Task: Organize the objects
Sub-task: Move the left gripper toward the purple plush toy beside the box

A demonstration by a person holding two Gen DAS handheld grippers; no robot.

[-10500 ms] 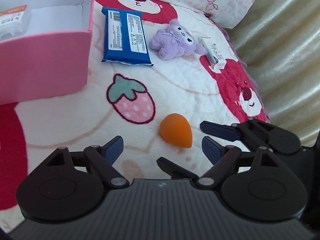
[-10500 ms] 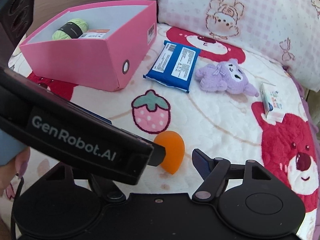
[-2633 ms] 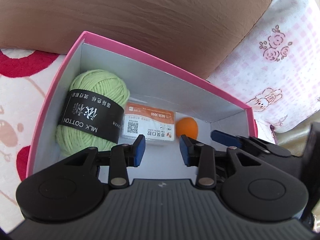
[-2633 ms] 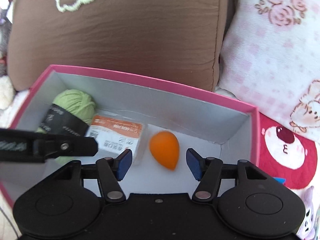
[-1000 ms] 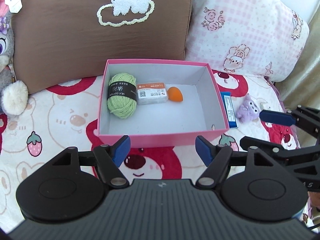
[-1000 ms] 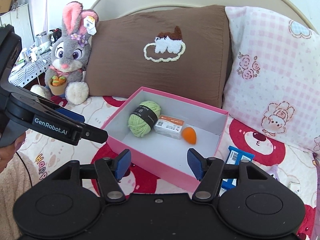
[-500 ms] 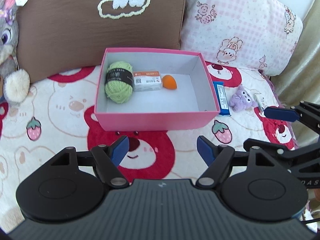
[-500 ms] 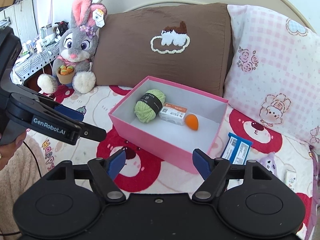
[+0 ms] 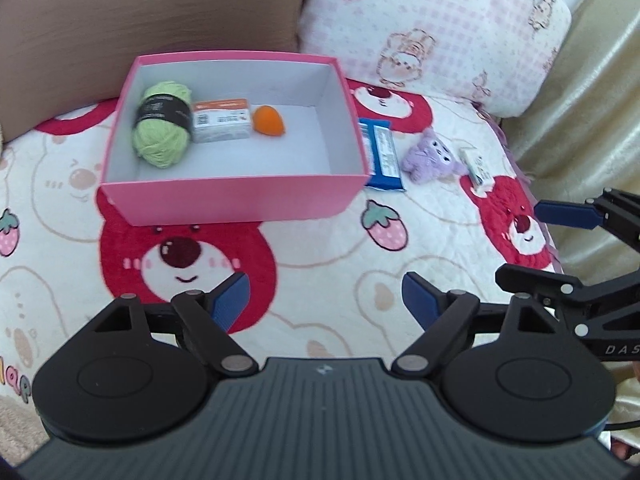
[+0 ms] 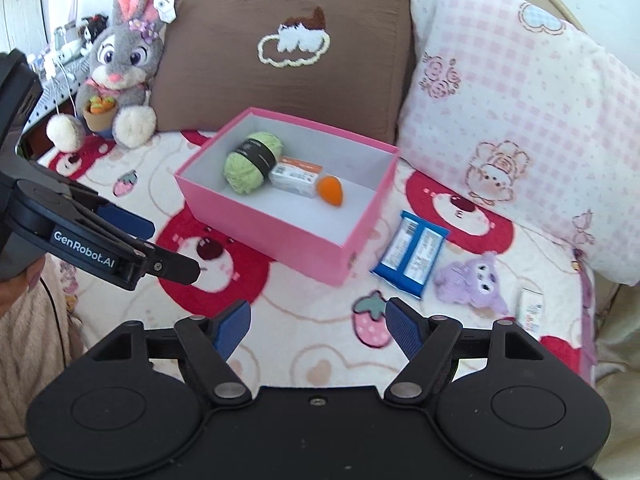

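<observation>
3 items sit inside the pink box (image 10: 280,236): going left to right in the right wrist view, a ball of green yarn (image 10: 252,162) with a black band, a small white carton with an orange stripe (image 10: 296,176) touching it, and an orange egg-shaped sponge (image 10: 330,190) just beside the carton. Left of the box, a grey bunny plush (image 10: 120,68) leans by a brown pillow (image 10: 280,48). Right of the box, on the bear-print blanket (image 10: 320,316), lie a blue packet (image 10: 412,258) close to the box wall, then a purple plush (image 10: 472,280), then a small white tube box (image 10: 530,304) near the blanket's edge. A pink checked pillow (image 10: 512,120) stands behind them.

The left gripper (image 9: 324,298) hovers over the blanket in front of the box, its 2 blue pads spread wide with nothing between them. The right gripper (image 10: 318,326) hangs above the blanket near a strawberry print, jaws likewise spread apart and empty. Both are well apart from the box and from the 3 loose items.
</observation>
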